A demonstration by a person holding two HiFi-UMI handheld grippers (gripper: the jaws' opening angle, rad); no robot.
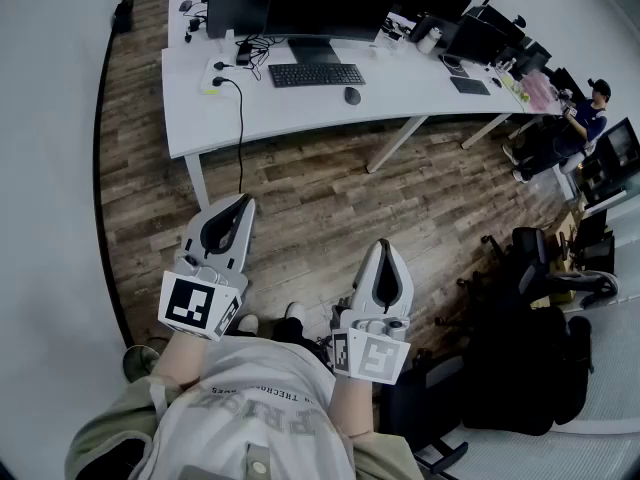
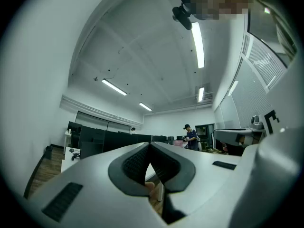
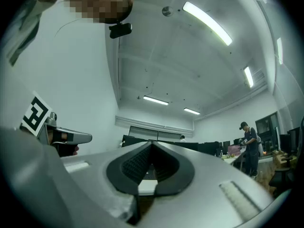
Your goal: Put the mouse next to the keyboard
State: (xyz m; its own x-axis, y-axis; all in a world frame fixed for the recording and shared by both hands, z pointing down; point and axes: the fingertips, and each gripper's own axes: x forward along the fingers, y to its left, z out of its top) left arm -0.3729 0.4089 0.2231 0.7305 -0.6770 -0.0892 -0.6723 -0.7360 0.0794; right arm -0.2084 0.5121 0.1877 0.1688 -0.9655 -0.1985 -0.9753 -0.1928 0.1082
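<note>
Where mouse (image 1: 352, 95) lies by keyboard (image 1: 316, 74), bare desk (image 1: 300, 110) reaches its edge.

Desk (image 1: 300, 108) stands ahead of me, across the floor (image 1: 300, 208). On it, keyboard (image 1: 316, 74) lies before the monitor (image 1: 325, 8); mouse (image 1: 352, 95) sits near the keyboard's front right corner, apart from it. Cable (image 1: 240, 128) hangs over the desk's front edge, left of the keyboard. My left gripper (image 1: 243, 201) and right gripper (image 1: 383, 247) are side by side, well short of the desk.
</note>
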